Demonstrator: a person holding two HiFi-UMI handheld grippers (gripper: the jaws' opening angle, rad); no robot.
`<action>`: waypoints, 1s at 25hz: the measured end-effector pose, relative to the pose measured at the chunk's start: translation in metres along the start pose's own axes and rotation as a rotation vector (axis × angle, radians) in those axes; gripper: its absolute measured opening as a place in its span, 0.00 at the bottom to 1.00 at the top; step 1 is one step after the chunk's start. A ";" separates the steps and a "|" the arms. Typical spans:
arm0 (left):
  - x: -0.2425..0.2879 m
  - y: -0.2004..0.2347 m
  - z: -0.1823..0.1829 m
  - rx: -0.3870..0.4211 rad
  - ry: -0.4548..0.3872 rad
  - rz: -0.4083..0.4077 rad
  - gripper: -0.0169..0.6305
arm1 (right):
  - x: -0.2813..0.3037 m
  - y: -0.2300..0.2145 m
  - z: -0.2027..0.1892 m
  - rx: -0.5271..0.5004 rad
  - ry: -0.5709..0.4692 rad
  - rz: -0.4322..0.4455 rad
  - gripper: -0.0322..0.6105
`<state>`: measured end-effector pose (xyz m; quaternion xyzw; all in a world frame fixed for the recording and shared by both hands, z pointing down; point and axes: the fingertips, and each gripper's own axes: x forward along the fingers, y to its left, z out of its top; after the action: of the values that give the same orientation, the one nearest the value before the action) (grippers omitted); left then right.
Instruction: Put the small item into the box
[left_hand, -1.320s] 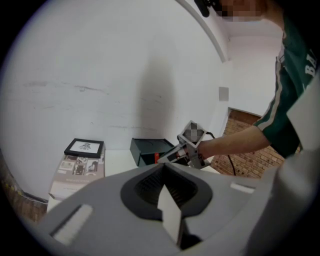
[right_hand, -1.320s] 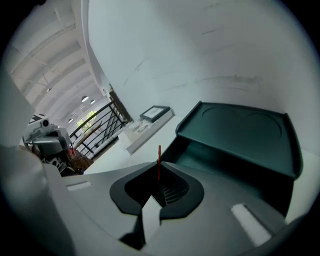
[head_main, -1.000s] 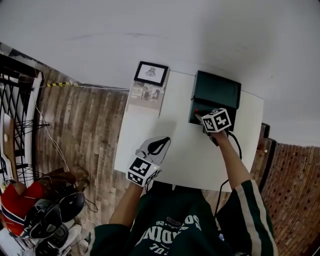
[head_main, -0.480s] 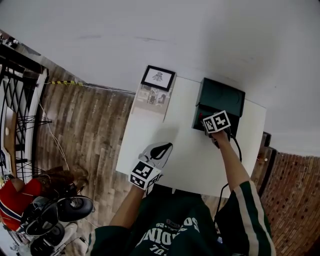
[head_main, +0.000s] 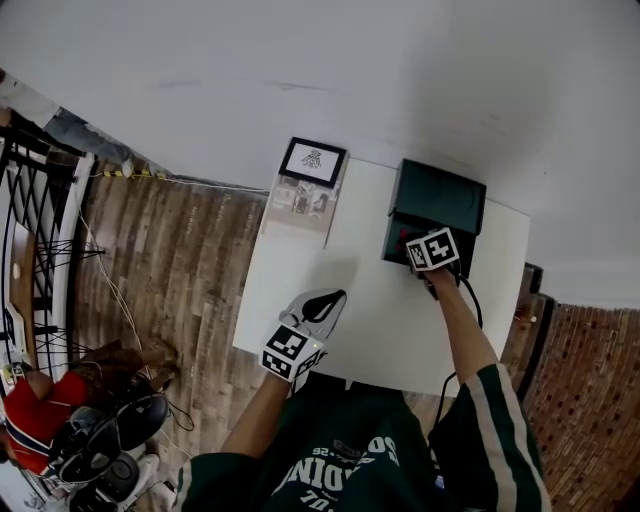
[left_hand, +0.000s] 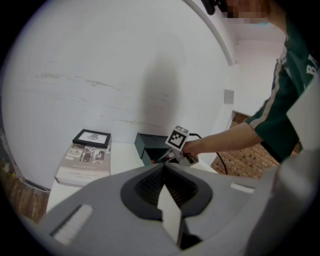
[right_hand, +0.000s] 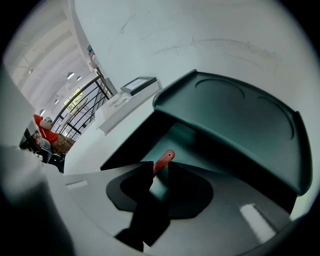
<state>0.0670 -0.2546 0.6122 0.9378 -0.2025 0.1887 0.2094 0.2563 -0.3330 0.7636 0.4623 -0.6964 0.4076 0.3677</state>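
Observation:
A dark green box (head_main: 437, 196) stands open at the table's back right, its lid (right_hand: 235, 112) raised. My right gripper (head_main: 413, 246) reaches into the opening, shut on a small red item (right_hand: 164, 160) with a hole at its end; that item pokes out over the box's inside. In the head view the item shows only as a red speck (head_main: 404, 237). My left gripper (head_main: 329, 297) hovers over the near left part of the white table (head_main: 370, 310), shut with nothing in it. From the left gripper view (left_hand: 164, 172) I see the box (left_hand: 146, 145) and the right gripper (left_hand: 174, 153) ahead.
A grey book (head_main: 298, 200) and a small black-framed picture (head_main: 313, 160) lie at the table's back left. A white wall runs behind the table. A cable (head_main: 470, 290) trails from the right gripper. Bags and gear (head_main: 90, 440) sit on the wooden floor to the left.
My right gripper has moved a little farther into the box opening with the red item. The left gripper has stayed put; the head camera has shifted slightly.

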 end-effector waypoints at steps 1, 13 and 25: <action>0.000 -0.001 0.001 0.001 0.001 -0.002 0.11 | -0.002 0.000 -0.001 0.007 -0.011 0.000 0.17; 0.019 0.003 0.020 0.059 -0.027 -0.035 0.11 | -0.054 -0.010 -0.002 0.125 -0.259 -0.057 0.07; 0.036 -0.019 0.075 0.153 -0.078 -0.084 0.11 | -0.172 0.018 -0.009 0.174 -0.607 -0.101 0.05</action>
<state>0.1266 -0.2851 0.5591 0.9654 -0.1558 0.1581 0.1370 0.2922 -0.2616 0.6097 0.6265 -0.7131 0.2903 0.1218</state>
